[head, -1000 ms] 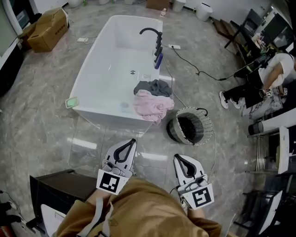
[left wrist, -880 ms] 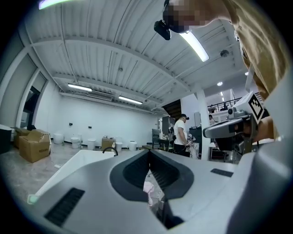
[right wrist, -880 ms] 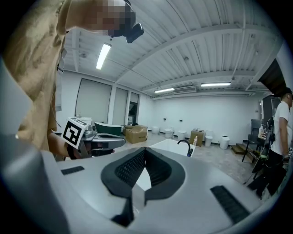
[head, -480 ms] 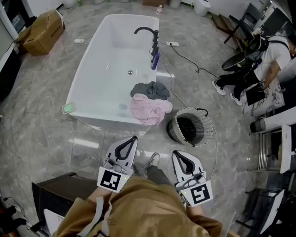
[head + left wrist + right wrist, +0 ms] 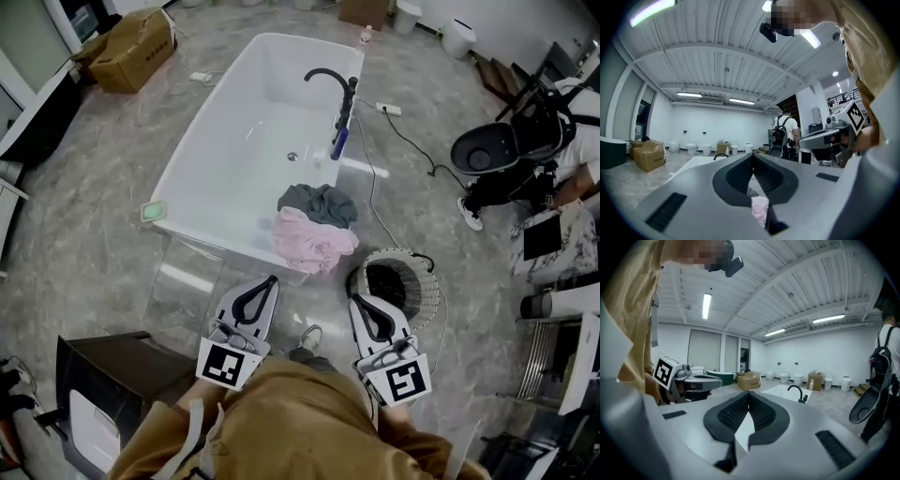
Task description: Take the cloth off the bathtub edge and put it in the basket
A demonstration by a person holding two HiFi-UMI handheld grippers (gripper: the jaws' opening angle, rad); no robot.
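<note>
Hanging low by the person's waist, L gripper (image 5: pixel 270 279) has its jaws shut tight, tips together, nothing btw them and touching nothing. R gripper (image 5: pixel 356 300) sits beside it in the same state: jaws closed tip to tip, empty. Both point fwd toward the tub (image 5: pixel 187 159).

Just ahead of L gripper & a bit to its right is the pink cloth (image 5: pixel 314 242), bunched and draped over the tub's near edge at the corner. The grey cloth (image 5: pixel 319 202) touches its far side, heaped on the same edge.

Right ahead of R gripper, near its tips, the basket (image 5: pixel 429 281) stands upright on the floor, just beside the tub corner and right of the pink cloth. Its inside is dark, can't tell contents.

The tub's inside is white w/ a drain at mid-floor. A green pad (image 5: pixel 153 211) lies on the tub's corner ahead-left of L gripper. The black tap (image 5: pixel 328 80) is farther ahead on the tub's right rim. A cardboard box (image 5: pixel 136 47) sits far ahead-left.
</note>
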